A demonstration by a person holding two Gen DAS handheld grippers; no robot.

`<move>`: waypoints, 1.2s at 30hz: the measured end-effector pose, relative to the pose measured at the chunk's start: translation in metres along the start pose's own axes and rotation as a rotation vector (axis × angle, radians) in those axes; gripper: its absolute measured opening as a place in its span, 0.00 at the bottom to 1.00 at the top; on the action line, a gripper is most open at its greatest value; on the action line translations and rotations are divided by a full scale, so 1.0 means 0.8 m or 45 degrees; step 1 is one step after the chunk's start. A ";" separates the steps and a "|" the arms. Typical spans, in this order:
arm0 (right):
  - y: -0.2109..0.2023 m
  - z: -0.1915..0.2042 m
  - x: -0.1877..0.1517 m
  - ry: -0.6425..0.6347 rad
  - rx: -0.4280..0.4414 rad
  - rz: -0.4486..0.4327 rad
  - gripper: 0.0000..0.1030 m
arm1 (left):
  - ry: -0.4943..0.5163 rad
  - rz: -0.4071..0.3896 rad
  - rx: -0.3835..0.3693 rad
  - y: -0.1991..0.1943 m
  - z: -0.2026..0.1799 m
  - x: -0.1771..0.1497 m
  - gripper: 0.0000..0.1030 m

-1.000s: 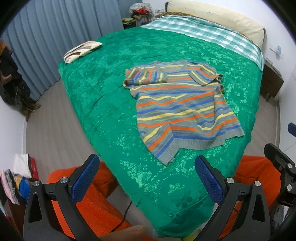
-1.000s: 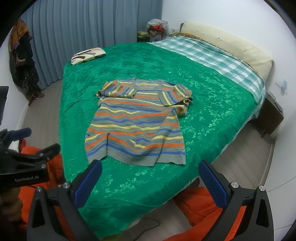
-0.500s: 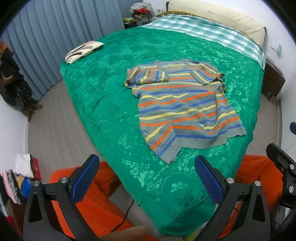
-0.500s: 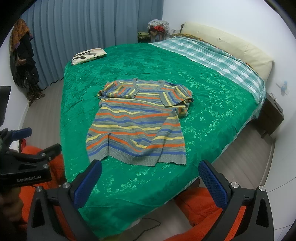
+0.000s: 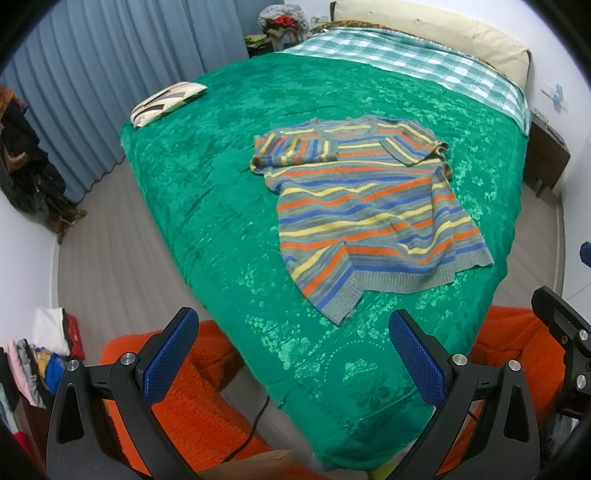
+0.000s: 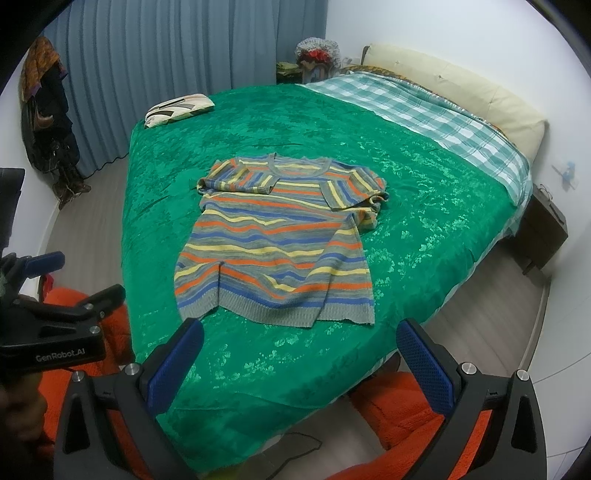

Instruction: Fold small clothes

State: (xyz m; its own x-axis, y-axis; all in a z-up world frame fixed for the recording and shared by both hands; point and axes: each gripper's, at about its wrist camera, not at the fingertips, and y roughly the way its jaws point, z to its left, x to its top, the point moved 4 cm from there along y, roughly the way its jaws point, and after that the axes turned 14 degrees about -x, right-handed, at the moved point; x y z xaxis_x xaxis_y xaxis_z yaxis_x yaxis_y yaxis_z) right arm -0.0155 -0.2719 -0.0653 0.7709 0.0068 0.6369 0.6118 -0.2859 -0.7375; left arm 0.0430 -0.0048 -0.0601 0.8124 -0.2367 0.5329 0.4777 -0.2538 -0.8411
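Observation:
A striped knit sweater (image 5: 365, 214) in grey, orange, blue and yellow lies flat on the green bedspread (image 5: 221, 192), both sleeves folded across its chest, hem toward me. It also shows in the right wrist view (image 6: 273, 243). My left gripper (image 5: 291, 354) is open and empty, held back from the bed's near edge, short of the hem. My right gripper (image 6: 299, 358) is open and empty, also short of the hem. The left gripper's body shows at the left of the right wrist view (image 6: 51, 332).
A folded patterned cloth (image 5: 166, 101) lies at the bed's far left corner. A checked sheet (image 5: 413, 62) and cream pillow (image 5: 436, 29) lie at the head. Orange fabric (image 5: 192, 406) is below the grippers. A clothes pile (image 5: 40, 354) sits on the floor at left, a nightstand (image 6: 546, 229) at right.
Both grippers have shifted slightly nearer the bed, so the sweater sits a little larger and lower in both views. Both stay open; the sweater has not moved.

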 end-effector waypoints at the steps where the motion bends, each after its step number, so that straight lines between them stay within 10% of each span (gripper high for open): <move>1: 0.000 0.000 0.000 0.000 0.000 0.000 1.00 | 0.001 0.001 0.002 0.000 0.000 0.000 1.00; 15: 0.005 -0.004 -0.003 0.005 0.007 0.018 1.00 | 0.016 0.029 -0.002 0.010 0.003 -0.002 1.00; 24: 0.025 -0.075 -0.005 0.130 -0.013 -0.089 1.00 | -0.399 0.148 -0.297 0.096 0.108 -0.037 0.99; 28: 0.098 -0.101 -0.017 0.123 0.120 -0.080 1.00 | -0.436 0.217 -0.486 0.160 0.093 -0.042 0.95; 32: 0.202 -0.111 -0.024 0.074 0.178 0.072 0.87 | -0.392 0.289 -0.582 0.208 0.058 -0.034 0.63; 36: 0.270 -0.105 -0.024 0.071 0.308 0.197 0.71 | -0.306 0.278 -0.484 0.230 0.044 -0.027 0.61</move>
State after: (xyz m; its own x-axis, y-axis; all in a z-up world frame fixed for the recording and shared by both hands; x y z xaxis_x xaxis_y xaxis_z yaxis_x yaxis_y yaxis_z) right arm 0.0868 -0.4139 -0.2178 0.8515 -0.0737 0.5191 0.5174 -0.0422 -0.8547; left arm 0.1248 -0.0131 -0.2295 0.9554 -0.1109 0.2736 0.1683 -0.5568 -0.8134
